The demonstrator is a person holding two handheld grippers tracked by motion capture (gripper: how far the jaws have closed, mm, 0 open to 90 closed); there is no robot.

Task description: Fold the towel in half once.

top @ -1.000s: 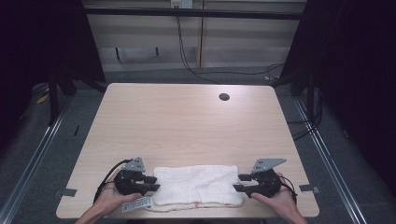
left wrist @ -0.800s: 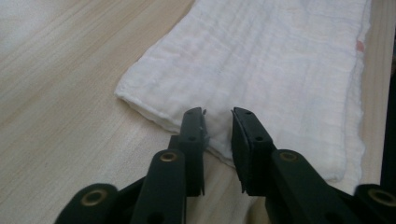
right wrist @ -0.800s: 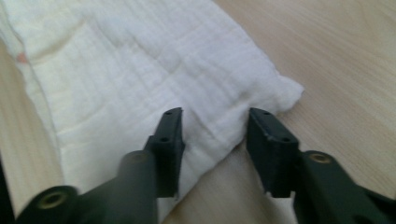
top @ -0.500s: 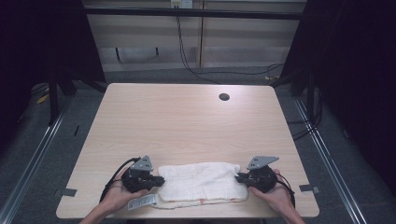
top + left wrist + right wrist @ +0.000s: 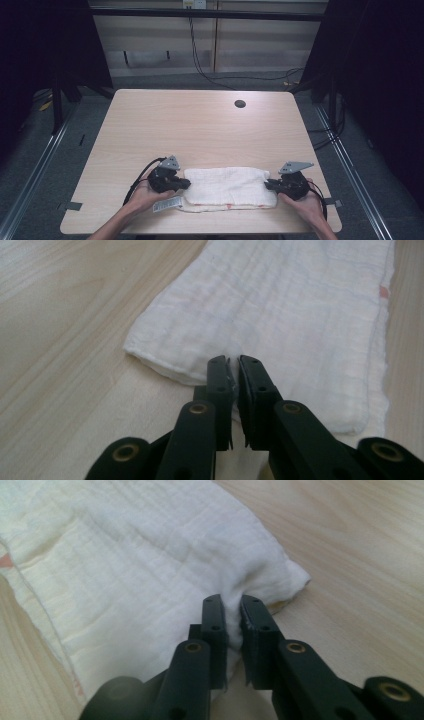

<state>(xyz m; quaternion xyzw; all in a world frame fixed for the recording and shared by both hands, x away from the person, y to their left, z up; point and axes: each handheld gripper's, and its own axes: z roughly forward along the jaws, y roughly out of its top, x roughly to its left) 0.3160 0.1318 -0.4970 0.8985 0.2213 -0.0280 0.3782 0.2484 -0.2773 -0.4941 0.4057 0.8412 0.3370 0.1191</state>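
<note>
Both tongs are clenched on one white towel [image 5: 227,187]. Left tongs [image 5: 181,184] pinch a fold at the towel's left end; right tongs [image 5: 270,186] pinch a fold at its right end. In the left gripper view, the left tongs [image 5: 234,371] hold a thin ridge of cloth between the pads. In the right gripper view, the right tongs [image 5: 232,611] squeeze a thicker ridge near the towel's corner. The left jaws closed a moment ago; the right jaws closed too and then opened a little, with cloth between them.

The towel lies folded on the table [image 5: 200,130], at the near edge, stretched between the two hands. One small white label [image 5: 166,204] lies just beside the towel's left end, under the left hand [image 5: 145,195]; it has dark print, too small to read. Some small reddish marks run along the towel's near edge; what they are I cannot tell. One dark round hole [image 5: 240,104] sits far behind the towel. The right hand [image 5: 306,204] and both forearms are cut off by the picture's bottom.
</note>
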